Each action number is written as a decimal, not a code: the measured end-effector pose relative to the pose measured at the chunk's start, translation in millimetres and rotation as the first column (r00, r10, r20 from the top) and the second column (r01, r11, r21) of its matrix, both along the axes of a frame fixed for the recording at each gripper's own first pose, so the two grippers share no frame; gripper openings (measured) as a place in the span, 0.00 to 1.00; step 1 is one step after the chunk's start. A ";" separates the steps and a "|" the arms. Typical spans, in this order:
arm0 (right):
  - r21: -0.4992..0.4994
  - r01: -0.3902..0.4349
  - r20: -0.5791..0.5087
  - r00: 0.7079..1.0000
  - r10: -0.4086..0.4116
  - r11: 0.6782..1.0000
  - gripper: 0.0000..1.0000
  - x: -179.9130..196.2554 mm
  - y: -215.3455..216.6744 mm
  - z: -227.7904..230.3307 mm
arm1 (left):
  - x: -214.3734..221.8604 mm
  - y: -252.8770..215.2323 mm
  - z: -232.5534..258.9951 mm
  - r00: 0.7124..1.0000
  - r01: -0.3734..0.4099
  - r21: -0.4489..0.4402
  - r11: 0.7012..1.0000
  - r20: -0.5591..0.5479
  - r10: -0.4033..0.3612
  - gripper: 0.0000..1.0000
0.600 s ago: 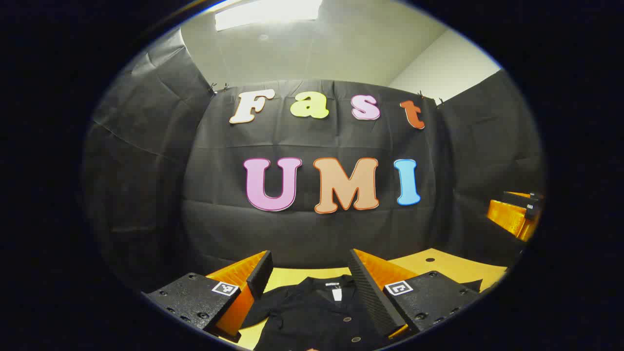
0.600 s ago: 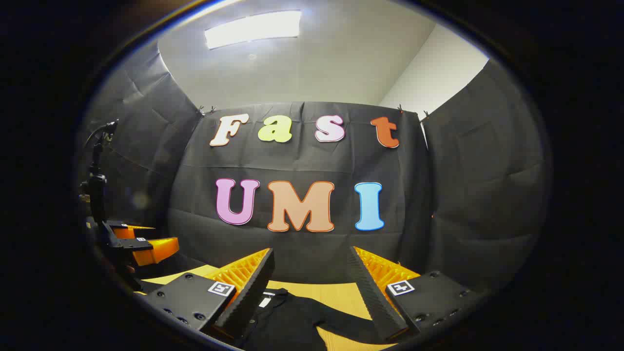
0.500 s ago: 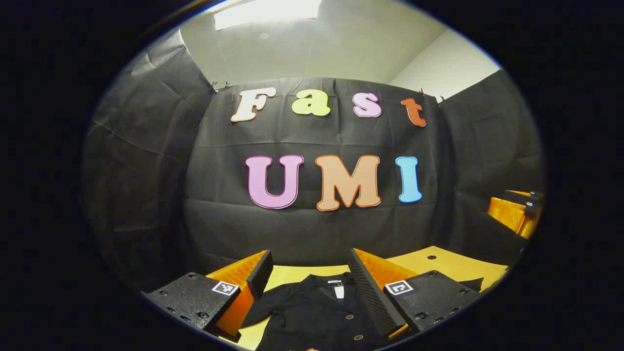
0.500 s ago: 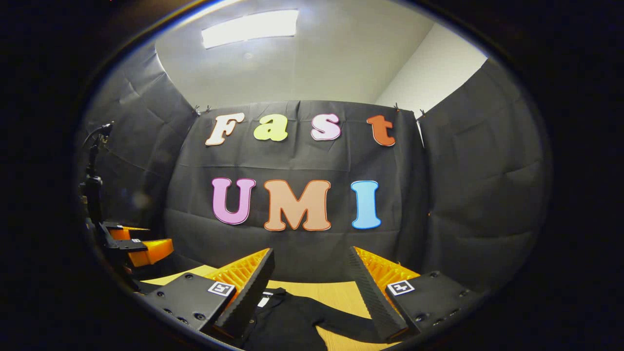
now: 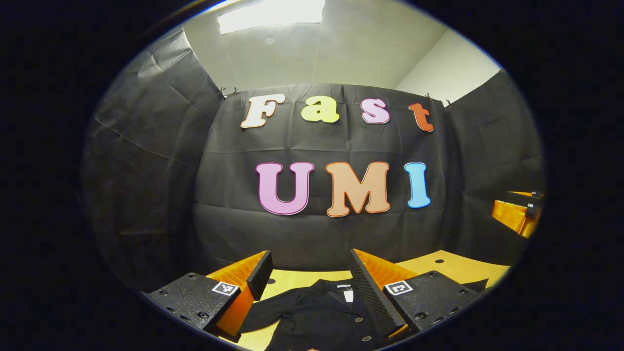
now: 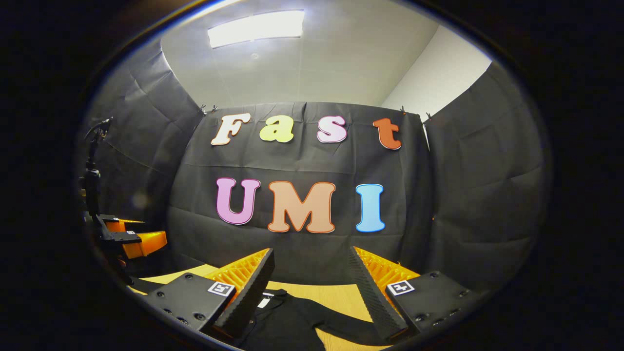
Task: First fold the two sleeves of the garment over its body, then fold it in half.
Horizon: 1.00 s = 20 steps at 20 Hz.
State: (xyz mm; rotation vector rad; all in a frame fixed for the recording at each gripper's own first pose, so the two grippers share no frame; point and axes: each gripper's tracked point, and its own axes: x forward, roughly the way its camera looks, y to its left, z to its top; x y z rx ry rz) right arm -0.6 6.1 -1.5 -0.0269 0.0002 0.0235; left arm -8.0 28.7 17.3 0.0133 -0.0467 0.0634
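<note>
From the left gripper view we look down past the left gripper (image 5: pixel 308 287), its fingers spread apart with nothing between them, onto the black garment (image 5: pixel 321 317) lying flat on the yellow counter (image 5: pixel 438 265). Here we make out what the right gripper view does not give: the collar with a white tag (image 5: pixel 348 294) and a row of buttons (image 5: pixel 358 320) running toward 6 o'clock. At 3 o'clock in this view the right gripper (image 5: pixel 519 214) shows as orange and black pieces, cut by the edge.

In the right gripper view the right gripper (image 6: pixel 312 287) is likewise open and empty above the garment (image 6: pixel 287 321), and a long sleeve (image 6: pixel 341 321) stretches toward 4 o'clock across the counter (image 6: pixel 336 292). The left gripper (image 6: pixel 131 239) shows at 9 o'clock, with a dark stand (image 6: pixel 91 180) rising above it.

The lower part of the garment is cut off at 6 o'clock in both views, and the black fingers cover part of the cloth, so we cannot tell how the hem lies. The far sleeve in the left gripper view is mostly hidden behind the finger at 5 o'clock.

Compared with half a second ago, the left gripper view has swung slightly, so the garment sits a little lower and further right, and in the right gripper view the left gripper has slid a little lower.
</note>
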 end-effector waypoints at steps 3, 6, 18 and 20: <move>-0.002 -0.017 -0.012 1.000 0.017 1.000 0.97 7.2 6.5 -2.1 | 0.0 2.1 0.6 1.000 -0.003 -0.005 1.000 0.000 0.003 0.92; -0.006 -0.031 -0.012 0.999 0.031 0.999 0.97 8.5 15.3 -2.4 | 0.0 4.4 -3.1 1.000 -0.008 -0.003 1.000 -0.009 0.008 0.92; 0.008 -0.015 -0.008 1.000 0.015 1.000 0.97 5.8 18.2 0.6 | -15.3 24.2 -5.2 1.000 -0.016 0.003 1.000 -0.015 0.016 0.92; 0.017 -0.019 -0.018 1.000 0.020 1.000 0.99 8.7 18.8 -3.4 | -20.1 26.0 -9.9 0.999 -0.034 -0.004 0.999 -0.032 0.033 0.93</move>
